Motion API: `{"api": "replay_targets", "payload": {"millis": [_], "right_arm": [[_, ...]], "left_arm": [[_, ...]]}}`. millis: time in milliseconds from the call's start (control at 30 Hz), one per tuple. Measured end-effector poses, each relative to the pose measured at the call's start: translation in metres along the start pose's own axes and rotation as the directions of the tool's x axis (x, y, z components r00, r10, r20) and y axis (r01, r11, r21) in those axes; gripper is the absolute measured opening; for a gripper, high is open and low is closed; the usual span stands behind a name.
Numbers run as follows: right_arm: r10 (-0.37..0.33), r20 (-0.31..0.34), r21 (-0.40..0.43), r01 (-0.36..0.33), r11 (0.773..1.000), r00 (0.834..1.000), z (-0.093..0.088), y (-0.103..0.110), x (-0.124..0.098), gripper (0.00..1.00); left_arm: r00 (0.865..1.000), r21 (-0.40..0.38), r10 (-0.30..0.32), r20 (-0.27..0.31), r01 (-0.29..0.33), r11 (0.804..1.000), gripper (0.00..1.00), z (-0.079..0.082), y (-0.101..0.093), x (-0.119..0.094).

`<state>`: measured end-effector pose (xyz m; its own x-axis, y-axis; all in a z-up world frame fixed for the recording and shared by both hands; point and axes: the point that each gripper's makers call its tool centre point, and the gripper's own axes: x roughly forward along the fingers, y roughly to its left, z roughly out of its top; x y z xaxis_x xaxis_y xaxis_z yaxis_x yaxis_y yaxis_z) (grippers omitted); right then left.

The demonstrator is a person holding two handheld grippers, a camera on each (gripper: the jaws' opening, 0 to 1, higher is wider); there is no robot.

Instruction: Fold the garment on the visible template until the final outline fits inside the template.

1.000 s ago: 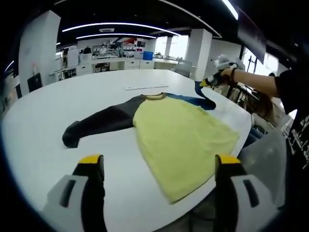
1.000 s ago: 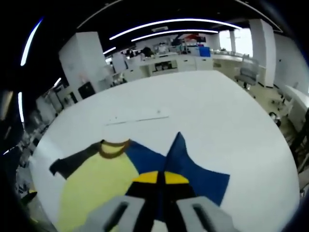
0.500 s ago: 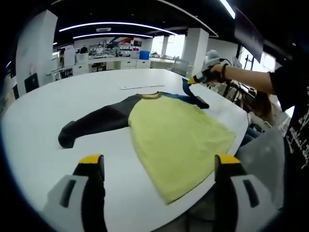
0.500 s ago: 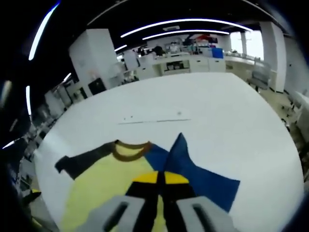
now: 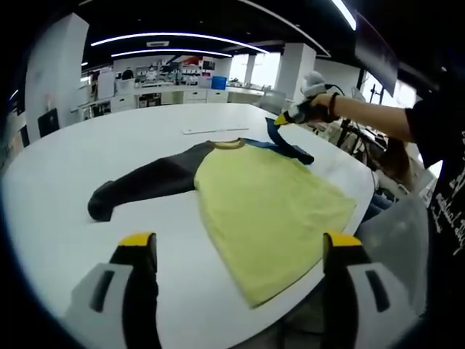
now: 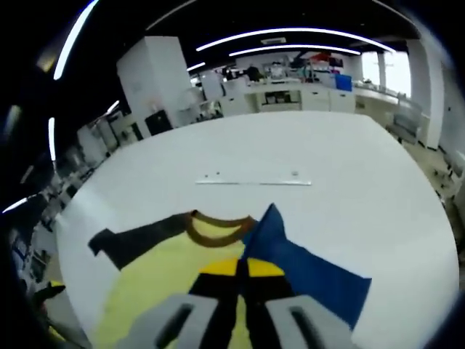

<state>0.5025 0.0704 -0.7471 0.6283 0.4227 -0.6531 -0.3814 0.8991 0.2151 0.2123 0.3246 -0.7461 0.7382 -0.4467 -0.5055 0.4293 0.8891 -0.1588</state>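
A long-sleeved shirt lies flat on the white table (image 5: 51,167). Its body is yellow (image 5: 269,200), its collar brown (image 6: 216,230), and one dark grey sleeve (image 5: 142,185) stretches out to the left. The blue sleeve (image 6: 309,273) is lifted off the table, and my right gripper (image 6: 237,267) is shut on it. From the left gripper view, that right gripper (image 5: 282,120) hangs just past the collar, held in a person's hand. My left gripper (image 5: 240,243) stands open above the table's near edge, short of the shirt's hem, with nothing between its jaws.
A thin white strip (image 6: 254,182) lies on the table beyond the collar. The yellow hem reaches the table's right edge (image 5: 363,189). A person in black (image 5: 436,145) stands at the right. Desks and pillars fill the background.
The right gripper has carried the blue sleeve inward and closer to the collar. The left gripper stays open and has hardly moved.
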Motion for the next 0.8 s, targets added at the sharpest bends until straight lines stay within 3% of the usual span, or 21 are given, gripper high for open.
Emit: {"api": "replay_targets", "payload": {"millis": [800], "right_arm": [[0.092, -0.033, -0.108, -0.095, 0.990, 0.995, 0.008, 0.063, 0.024, 0.00]], "left_arm": [[1.000, -0.022, 0.008, 0.002, -0.008, 1.000, 0.92, -0.003, 0.006, 0.001]]}}
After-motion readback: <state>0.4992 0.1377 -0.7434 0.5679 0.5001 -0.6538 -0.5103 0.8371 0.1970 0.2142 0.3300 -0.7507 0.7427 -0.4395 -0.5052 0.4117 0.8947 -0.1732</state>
